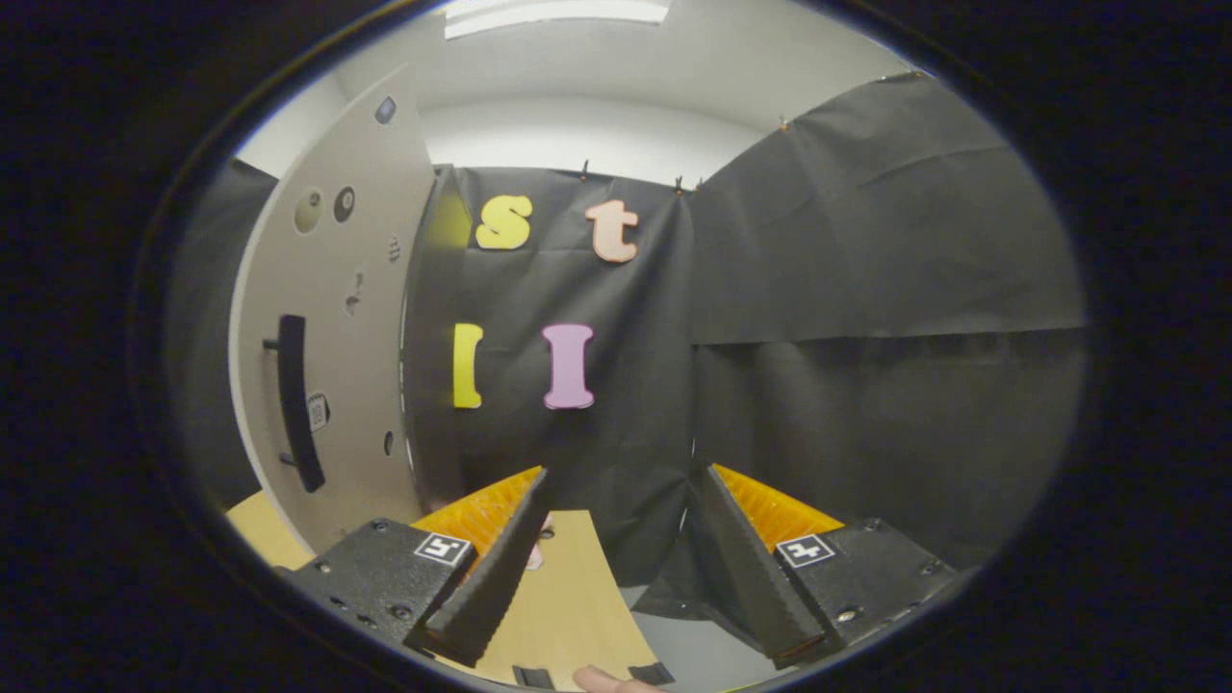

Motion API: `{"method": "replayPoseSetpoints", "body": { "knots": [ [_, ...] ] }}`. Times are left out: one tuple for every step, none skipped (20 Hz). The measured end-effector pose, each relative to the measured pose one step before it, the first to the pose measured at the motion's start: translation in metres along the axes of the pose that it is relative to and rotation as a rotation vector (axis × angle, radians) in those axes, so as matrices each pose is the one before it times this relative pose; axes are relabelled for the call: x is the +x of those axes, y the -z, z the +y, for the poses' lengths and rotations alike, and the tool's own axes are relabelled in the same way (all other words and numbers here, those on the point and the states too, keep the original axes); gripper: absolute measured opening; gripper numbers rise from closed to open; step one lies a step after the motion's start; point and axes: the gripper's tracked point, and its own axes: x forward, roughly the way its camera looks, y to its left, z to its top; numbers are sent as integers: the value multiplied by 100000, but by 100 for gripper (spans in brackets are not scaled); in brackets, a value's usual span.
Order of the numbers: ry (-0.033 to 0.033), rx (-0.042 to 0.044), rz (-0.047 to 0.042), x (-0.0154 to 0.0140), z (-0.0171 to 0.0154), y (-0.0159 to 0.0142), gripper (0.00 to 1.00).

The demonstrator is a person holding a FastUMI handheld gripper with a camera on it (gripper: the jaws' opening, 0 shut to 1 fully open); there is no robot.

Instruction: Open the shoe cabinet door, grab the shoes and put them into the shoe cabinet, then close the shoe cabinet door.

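Jaws of the gripper (pixel 621 481) gape above a wooden tabletop (pixel 568 597) facing the black cloth wall (pixel 866 289).

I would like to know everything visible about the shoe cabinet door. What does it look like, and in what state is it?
The shoe cabinet door is a flat, pale beige panel, seemingly painted wood or laminate. It stands upright, left of and beyond the open fingers of the gripper, which hold nothing and do not touch it. A dark vertical bar handle is fixed to its face, with a small square sticker beside it and several small round holes or fittings higher up. Whether it is open or closed cannot be told. Its lower edge meets a light wooden surface.
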Motion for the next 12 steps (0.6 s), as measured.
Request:
{"method": "replayPoseSetpoints", "body": {
  "knots": [
    [29, 730, 2062, 970, 189, 828, 100],
    [-998, -86, 2036, 1059, 503, 880, 100],
    [-1692, -523, 1138, 994, 901, 389, 100],
    [-2330, -67, 228, 705, 1009, -116, 100],
    [-2379, 766, -230, 389, 1010, -187, 100],
    [-2446, 1756, -419, 49, 942, -148, 100],
    [-3319, 2038, -685, -192, 1176, 12, 100],
    [-3806, 1633, -725, -132, 1377, -229, 100],
    [-3485, 165, -1160, -240, 1339, -251, 100],
    [-2031, -1107, -1178, -132, 1013, -364, 100],
    [-2096, -1300, -1075, -221, 1071, -248, 100],
    [-2121, -877, -316, -209, 1310, -137, 100]
  ]
}}
